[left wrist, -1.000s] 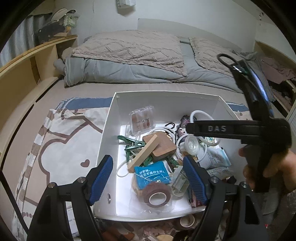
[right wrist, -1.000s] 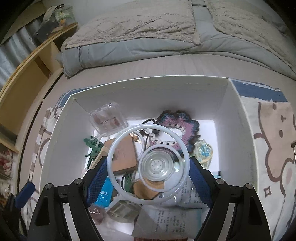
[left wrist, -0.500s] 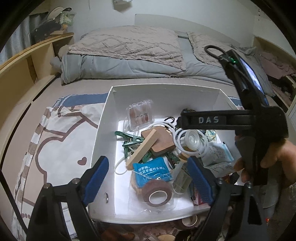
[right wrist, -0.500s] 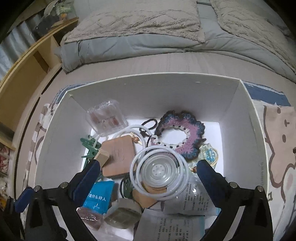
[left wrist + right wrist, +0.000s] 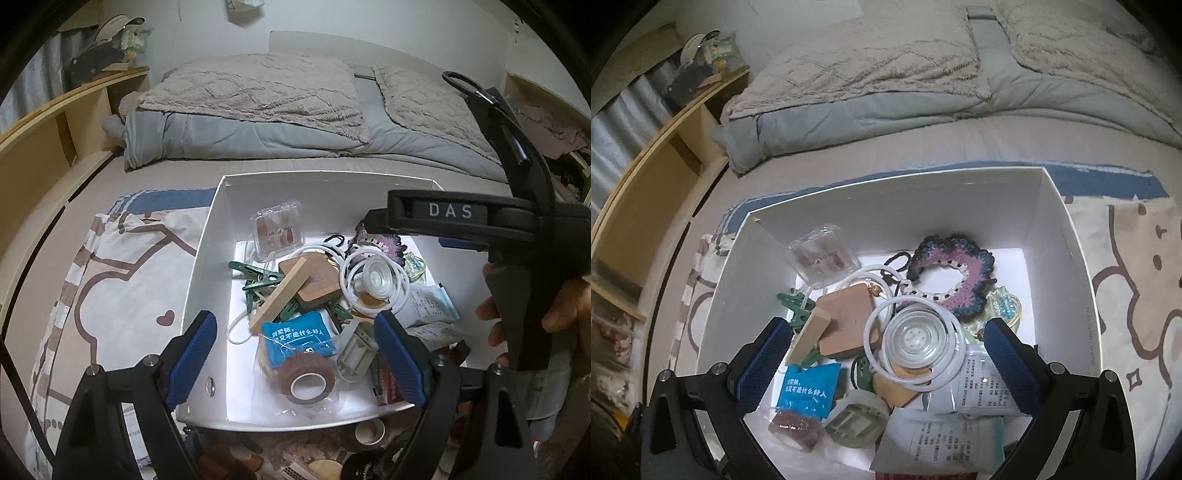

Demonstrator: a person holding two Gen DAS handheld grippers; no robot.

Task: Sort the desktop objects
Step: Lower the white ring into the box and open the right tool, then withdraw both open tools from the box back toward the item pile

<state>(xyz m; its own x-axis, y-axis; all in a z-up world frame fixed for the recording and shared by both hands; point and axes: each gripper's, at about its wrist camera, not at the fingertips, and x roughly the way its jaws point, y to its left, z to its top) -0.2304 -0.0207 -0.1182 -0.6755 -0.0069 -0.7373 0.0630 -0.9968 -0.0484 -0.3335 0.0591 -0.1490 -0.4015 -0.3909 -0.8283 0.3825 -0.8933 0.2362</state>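
Observation:
A white box (image 5: 207,266) (image 5: 897,206) sits on a bed cover and holds a pile of small things. On top lies a white tube coil with a clear disc (image 5: 916,338) (image 5: 376,277). Around it are a purple crocheted scrunchie (image 5: 953,273), a wooden block (image 5: 279,295), a brown pad (image 5: 846,321), green clips (image 5: 255,275), a blue packet (image 5: 295,338), a brown tape roll (image 5: 306,376) and a clear case (image 5: 277,230). My right gripper (image 5: 884,363) hangs open above the coil, touching nothing. My left gripper (image 5: 295,358) stands open over the box's near edge, empty.
A hand (image 5: 565,306) holds the right tool's black handle at the box's right side. The cartoon-print cloth (image 5: 122,280) spreads left of the box. A grey duvet (image 5: 258,129) lies behind, a wooden shelf (image 5: 55,147) to the left. Loose clutter (image 5: 332,454) lies below the box's front wall.
The right jaws have spread wide and let go of the tube coil with the clear disc, which now rests on the pile. The left jaws widened a little.

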